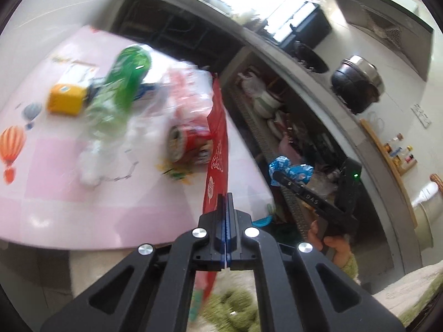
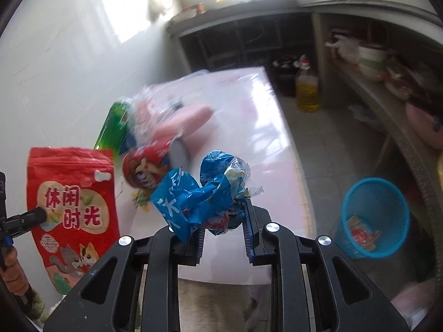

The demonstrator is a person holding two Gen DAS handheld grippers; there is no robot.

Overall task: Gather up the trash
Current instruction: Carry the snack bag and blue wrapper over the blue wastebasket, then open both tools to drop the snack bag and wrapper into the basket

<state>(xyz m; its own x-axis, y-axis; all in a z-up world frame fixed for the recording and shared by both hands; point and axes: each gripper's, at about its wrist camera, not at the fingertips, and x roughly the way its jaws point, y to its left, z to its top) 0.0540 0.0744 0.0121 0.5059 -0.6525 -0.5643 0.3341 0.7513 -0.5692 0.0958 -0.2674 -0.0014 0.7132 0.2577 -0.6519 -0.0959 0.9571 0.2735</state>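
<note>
My left gripper [image 1: 226, 202] is shut on a red snack pouch [image 1: 217, 149], seen edge-on above the table's right side; the right wrist view shows its printed face [image 2: 72, 210]. My right gripper [image 2: 224, 221] is shut on a crumpled blue wrapper [image 2: 202, 193], held above the pink table's near edge; it also shows in the left wrist view [image 1: 290, 171]. On the pink table [image 1: 69, 171] lie a green plastic bottle [image 1: 124, 80], a red cup-shaped container [image 1: 188, 146], clear plastic wrap [image 1: 182, 94] and a yellow box [image 1: 66, 99]. A blue mesh bin [image 2: 373, 215] stands on the floor to the right.
Concrete counter with open shelves [image 2: 373, 83] runs along the right, holding bowls and bags. An oil jug [image 2: 306, 88] stands on the floor past the table. A black pot [image 1: 357, 83] sits on the counter. The bin holds a few wrappers.
</note>
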